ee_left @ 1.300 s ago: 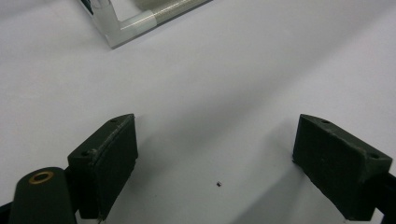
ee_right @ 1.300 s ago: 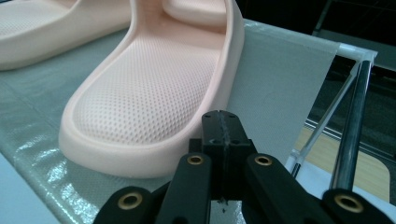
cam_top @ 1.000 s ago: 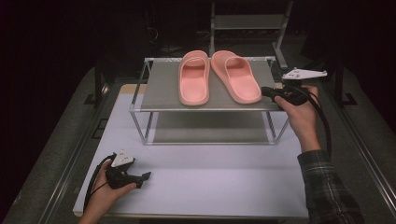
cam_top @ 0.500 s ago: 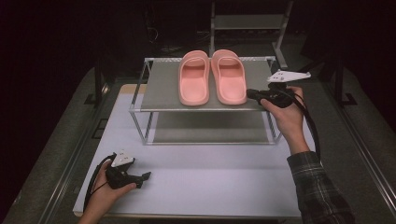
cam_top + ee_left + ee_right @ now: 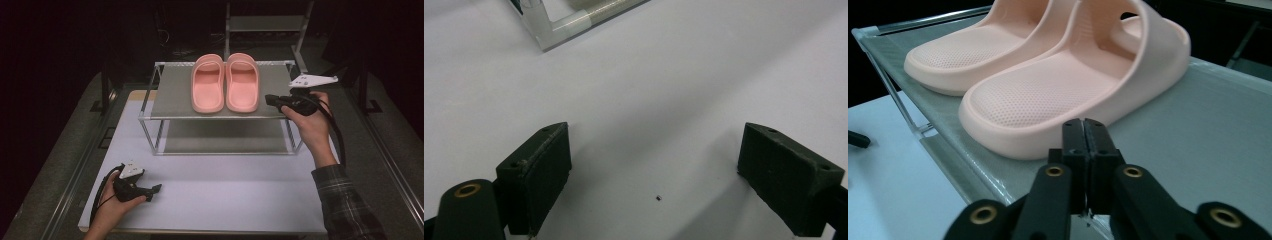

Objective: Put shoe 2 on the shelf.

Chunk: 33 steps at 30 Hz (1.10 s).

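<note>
I am resting my left hand (image 5: 107,207) on the white table (image 5: 225,195) at its near left corner, holding my left gripper (image 5: 150,190) low over the bare surface; in the left gripper view its jaws are standing wide apart with nothing between them, and a corner of the metal rack (image 5: 549,27) is showing just ahead. Further along, the rack (image 5: 170,107) is standing at the back of the table, and 2 pink slippers are sitting side by side on its grey top shelf, touching each other, toes pointing away from me: the left slipper (image 5: 207,85) and the right slipper (image 5: 242,82). At the right, I am holding my right gripper (image 5: 270,99) level over the shelf, just beside the heel of the right slipper (image 5: 1048,95) but not touching it. Its jaws are pressed together with nothing between them, pointing at the slipper's side.
</note>
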Each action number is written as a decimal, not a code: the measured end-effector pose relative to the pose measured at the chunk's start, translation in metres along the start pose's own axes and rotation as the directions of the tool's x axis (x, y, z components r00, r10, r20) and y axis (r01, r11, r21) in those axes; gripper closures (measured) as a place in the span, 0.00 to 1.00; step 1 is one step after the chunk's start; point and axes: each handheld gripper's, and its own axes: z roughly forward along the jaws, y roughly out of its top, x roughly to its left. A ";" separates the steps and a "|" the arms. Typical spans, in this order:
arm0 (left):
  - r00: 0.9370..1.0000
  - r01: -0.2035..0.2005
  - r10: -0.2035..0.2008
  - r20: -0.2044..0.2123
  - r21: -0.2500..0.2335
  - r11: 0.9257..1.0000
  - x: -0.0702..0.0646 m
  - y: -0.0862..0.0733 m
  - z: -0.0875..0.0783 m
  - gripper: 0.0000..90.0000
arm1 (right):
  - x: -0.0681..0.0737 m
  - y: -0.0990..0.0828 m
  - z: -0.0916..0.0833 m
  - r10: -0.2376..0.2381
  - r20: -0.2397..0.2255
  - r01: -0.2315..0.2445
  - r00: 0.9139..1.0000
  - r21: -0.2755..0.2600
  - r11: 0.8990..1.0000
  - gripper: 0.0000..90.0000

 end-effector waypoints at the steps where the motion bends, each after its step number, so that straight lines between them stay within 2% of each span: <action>1: 1.000 0.000 0.000 0.000 0.000 1.000 0.000 0.000 0.000 0.14 | 0.000 0.000 0.000 0.000 0.000 0.000 1.000 0.000 1.000 0.97; 5: 1.000 0.000 0.000 0.000 -0.002 1.000 0.000 0.000 0.000 0.14 | -0.004 -0.004 -0.017 0.016 0.022 -0.016 1.000 -0.013 1.000 0.77; 6: 1.000 0.000 0.000 0.000 -0.002 1.000 0.000 0.000 0.000 0.14 | -0.004 -0.004 -0.017 0.016 0.022 -0.016 1.000 -0.013 1.000 0.77; 7: 1.000 0.000 0.000 0.000 -0.001 1.000 0.000 0.000 0.000 0.14 | -0.004 -0.007 -0.025 0.013 0.034 -0.013 0.999 -0.008 1.000 0.64; 9: 1.000 0.000 0.000 0.000 -0.001 1.000 0.000 0.000 0.000 0.14 | -0.003 -0.010 -0.032 0.022 0.035 -0.022 0.999 -0.018 1.000 0.55; 11: 1.000 -0.001 0.001 0.000 -0.002 1.000 0.000 0.000 0.000 0.14 | -0.003 -0.012 -0.036 0.019 0.034 -0.019 0.999 -0.016 1.000 0.52; 14: 1.000 0.000 0.000 -0.001 -0.004 1.000 0.000 0.000 0.000 0.14 | 0.002 -0.023 -0.048 0.022 0.029 -0.022 0.999 0.004 1.000 0.42; 21: 1.000 -0.001 0.001 0.000 -0.002 1.000 0.000 0.000 0.000 0.14 | 0.009 -0.043 -0.064 0.028 0.033 -0.028 0.999 0.023 0.999 0.36; 24: 1.000 -0.001 0.001 0.000 -0.002 1.000 0.000 0.000 0.000 0.14 | 0.014 -0.059 -0.074 0.036 0.033 -0.037 0.999 0.028 0.999 0.32; 28: 1.000 -0.001 0.001 0.000 -0.002 1.000 0.000 0.000 0.000 0.14 | 0.017 -0.072 -0.077 0.044 0.025 -0.045 0.999 0.044 0.998 0.28; 30: 1.000 -0.001 0.001 0.000 -0.003 1.000 0.000 0.000 0.000 0.14 | 0.020 -0.090 -0.079 0.060 0.027 -0.061 0.998 0.065 0.996 0.27; 32: 1.000 -0.001 0.001 0.000 -0.003 1.000 0.000 0.000 0.000 0.14 | 0.020 -0.094 -0.079 0.063 0.026 -0.065 0.998 0.069 0.996 0.26; 33: 1.000 -0.002 0.001 0.000 -0.003 1.000 0.000 0.000 0.000 0.14 | 0.022 -0.105 -0.078 0.078 0.027 -0.080 0.997 0.082 0.993 0.26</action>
